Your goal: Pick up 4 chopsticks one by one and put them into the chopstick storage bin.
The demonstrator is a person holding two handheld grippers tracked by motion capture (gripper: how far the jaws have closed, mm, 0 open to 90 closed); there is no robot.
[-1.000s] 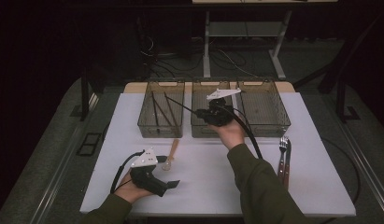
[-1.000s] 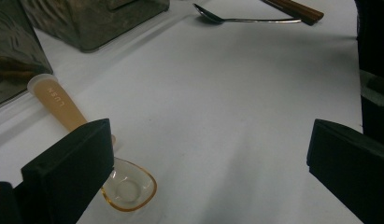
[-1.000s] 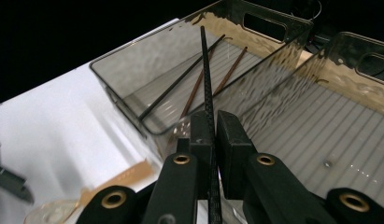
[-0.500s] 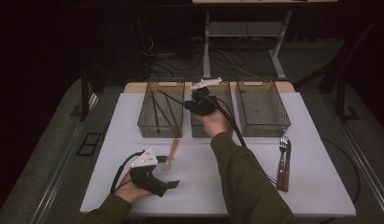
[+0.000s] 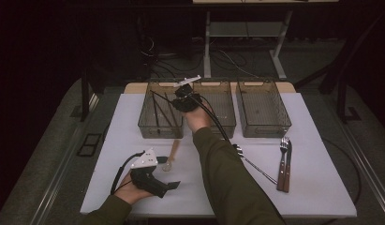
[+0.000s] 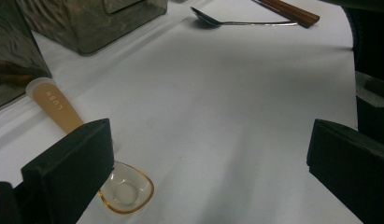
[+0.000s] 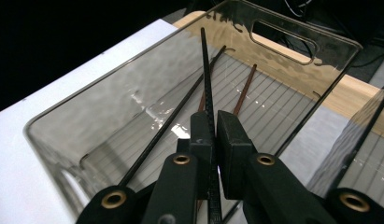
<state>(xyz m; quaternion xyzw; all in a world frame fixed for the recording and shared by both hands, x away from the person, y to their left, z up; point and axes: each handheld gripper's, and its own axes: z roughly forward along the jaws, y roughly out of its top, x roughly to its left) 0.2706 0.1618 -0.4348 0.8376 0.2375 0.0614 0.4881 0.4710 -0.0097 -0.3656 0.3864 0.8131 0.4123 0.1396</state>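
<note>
Thin black textured chopstick [image 7: 206, 79], long and skinny. The right gripper [image 7: 216, 122] has it clenched between its jaws, tip sticking out over the left bin [image 7: 63, 126].

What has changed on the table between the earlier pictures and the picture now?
The right gripper, shut on a black chopstick, moved left from above the middle bin to above the left bin, where other chopsticks lie. The left gripper stayed open on the table near the amber spoon. The fork and knife did not move.
</note>
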